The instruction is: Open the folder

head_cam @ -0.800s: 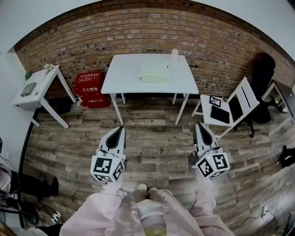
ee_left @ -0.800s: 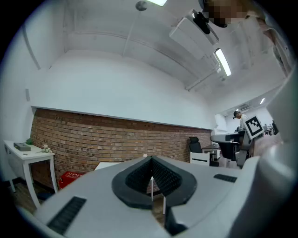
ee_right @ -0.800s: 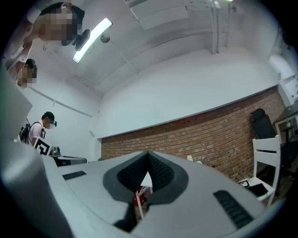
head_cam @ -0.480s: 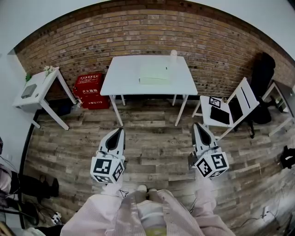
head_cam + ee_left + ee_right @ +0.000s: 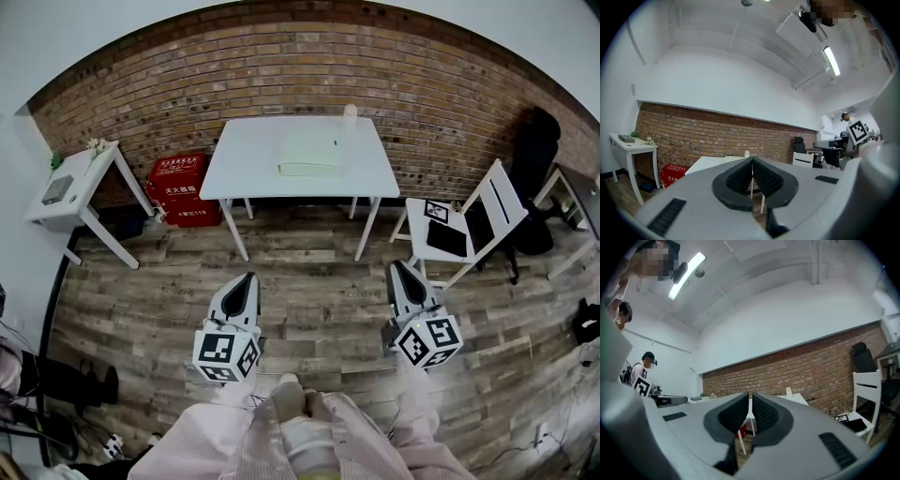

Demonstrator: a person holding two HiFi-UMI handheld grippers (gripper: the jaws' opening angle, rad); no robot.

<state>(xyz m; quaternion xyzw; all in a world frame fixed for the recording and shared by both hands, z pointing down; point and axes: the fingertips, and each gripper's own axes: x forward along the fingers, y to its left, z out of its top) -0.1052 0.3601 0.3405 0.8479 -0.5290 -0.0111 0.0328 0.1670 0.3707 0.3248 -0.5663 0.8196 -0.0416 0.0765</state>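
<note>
Both grippers sit lower in the head view than in the earlier frames, the left gripper [image 5: 246, 281] also slightly nearer centre; the folder [image 5: 307, 153] has barely shifted.

Gripper state: the left gripper's jaws are fully together with nothing between them. The right gripper [image 5: 397, 269] has its jaws all but together, with a thin slit between the ribbed pads and nothing in it. Both are held level over the plank floor [image 5: 319, 300], well apart from the work.

Task item: the folder lies flat and closed on the white table [image 5: 244, 159] by the brick wall [image 5: 281, 66], right of centre. A pale bottle [image 5: 350, 113] stands just beyond its far right corner.

Risks, as judged:
- Closed jaws cannot take a cover edge, so an approach without opening them would only push the folder along the tabletop (low friction seems likely).
- Lifting at the spine side would raise the whole folder rather than the cover.
- A careless sweep could topple the bottle.

Materials: the folder is pale green, thin and rectangular, probably stiff card or plastic. The table is smooth, matt and slim-legged. The pads are black and ridged.
</note>
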